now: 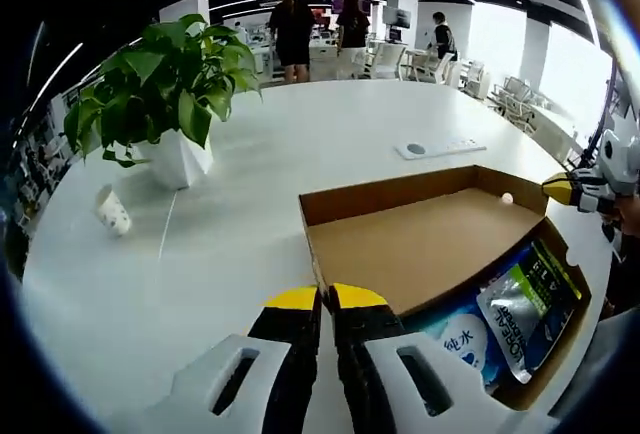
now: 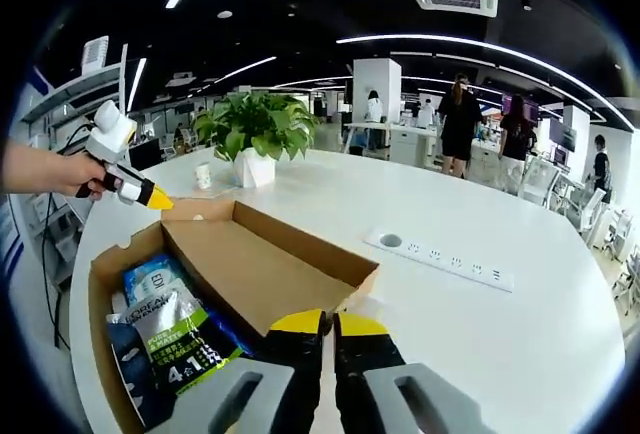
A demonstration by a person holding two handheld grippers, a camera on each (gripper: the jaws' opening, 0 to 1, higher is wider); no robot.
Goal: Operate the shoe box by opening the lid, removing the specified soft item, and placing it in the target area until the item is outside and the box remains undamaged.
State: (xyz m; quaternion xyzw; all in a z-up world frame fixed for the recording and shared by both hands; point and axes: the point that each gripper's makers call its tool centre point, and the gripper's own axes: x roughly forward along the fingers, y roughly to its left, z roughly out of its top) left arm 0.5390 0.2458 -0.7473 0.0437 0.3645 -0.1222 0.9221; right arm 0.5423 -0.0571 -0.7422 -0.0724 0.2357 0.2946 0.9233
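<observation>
An open brown shoe box (image 1: 560, 339) (image 2: 100, 284) lies on the white table, its lid (image 1: 430, 244) (image 2: 260, 269) folded back flat. Inside lie a green and silver soft pouch (image 1: 530, 299) (image 2: 185, 344) and a blue and white pouch (image 1: 460, 339) (image 2: 150, 279). My left gripper (image 1: 326, 297) (image 2: 152, 198) is shut, its yellow tips at one lid corner. My right gripper (image 2: 329, 322) (image 1: 558, 189) is shut too, its tips at the lid's opposite edge. Whether either pinches the cardboard is hidden.
A potted plant (image 1: 165, 89) (image 2: 255, 124) in a white pot stands further back on the table, with a paper cup (image 1: 113, 211) (image 2: 203, 176) beside it. A white power strip (image 1: 440, 147) (image 2: 440, 254) lies past the lid. People stand in the office beyond.
</observation>
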